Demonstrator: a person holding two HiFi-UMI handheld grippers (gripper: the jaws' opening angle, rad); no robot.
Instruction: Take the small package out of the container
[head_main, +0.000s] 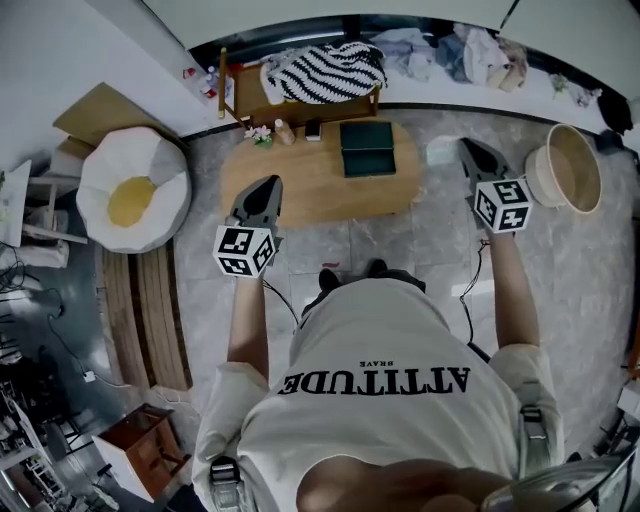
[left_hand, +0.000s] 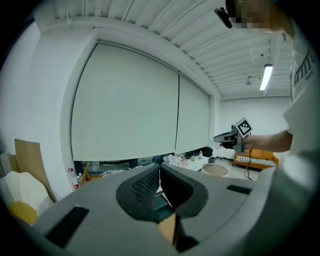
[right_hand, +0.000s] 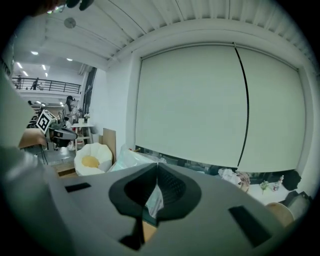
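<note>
Person (head_main: 380, 370): we see them from above, filling the lower middle of the head view, one arm stretched out to each side of the frame.
Table (head_main: 300, 195): an oval wooden top at upper centre, directly ahead of the person.
Beanbag (head_main: 133, 190): an egg-shaped cushion on the floor at the left edge, well apart from the table.
Basket (head_main: 572, 165): a round pale tub at the right edge, near the right gripper; we make out nothing inside it.
Dark green box (head_main: 367, 148): it lies flat on the far side of the table. We judge it the likeliest container.
Left gripper (head_main: 267, 186): held in the air over the table's near left end. Its own view shows the jaw tips meeting, with nothing clamped.
Right gripper (head_main: 471, 147): held off the table's right end. Its jaws are pressed together and carry nothing.
Small package: we cannot pick it out in any view, and we presume it sits inside its container.
Progress: nothing is done yet. Approaching the container, gripping the package and lifting it clear all remain.
</note>
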